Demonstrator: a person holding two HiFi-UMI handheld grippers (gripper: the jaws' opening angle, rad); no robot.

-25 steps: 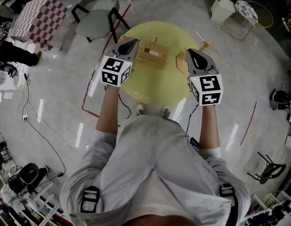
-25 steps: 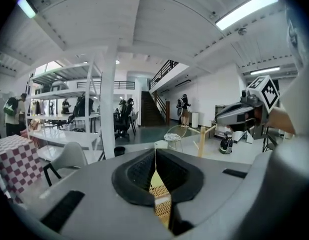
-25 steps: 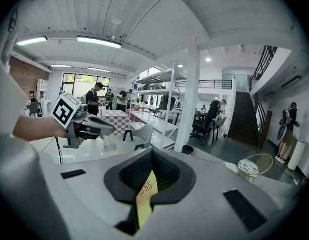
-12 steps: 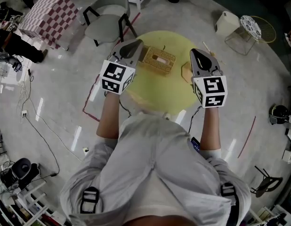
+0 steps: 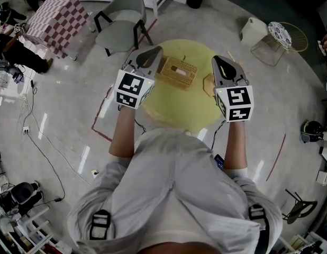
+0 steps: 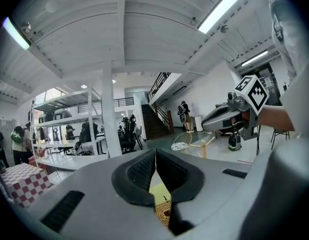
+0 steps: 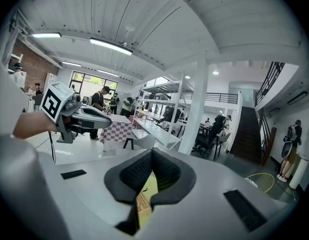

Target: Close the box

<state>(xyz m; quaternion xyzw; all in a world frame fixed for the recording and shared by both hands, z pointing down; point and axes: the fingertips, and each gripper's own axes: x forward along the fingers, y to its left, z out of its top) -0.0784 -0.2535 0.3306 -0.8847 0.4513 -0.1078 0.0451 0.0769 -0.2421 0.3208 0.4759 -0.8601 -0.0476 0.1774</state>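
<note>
A woven wicker box [image 5: 178,73] sits on the round yellow table [image 5: 179,102], its top open with something pale inside. A flat woven piece [image 5: 206,80], possibly the lid, lies right of it, half hidden by my right gripper. My left gripper [image 5: 156,50] hovers over the box's left end, shut and empty. My right gripper [image 5: 218,60] hovers to the box's right, also shut and empty. In the left gripper view the left gripper [image 6: 155,154] shows box weave [image 6: 163,212] below its closed pads. The right gripper [image 7: 151,153] shows weave [image 7: 141,202] too.
A grey chair [image 5: 119,27] stands beyond the table at the left, with a checkered table [image 5: 54,20] further left. A white stool [image 5: 253,29] and a wire basket [image 5: 287,32] stand at the far right. A red line [image 5: 101,115] and cables [image 5: 44,142] lie on the floor.
Both grippers have tilted up a little, so their views show more ceiling. They stay shut over the table. The box has not moved.
</note>
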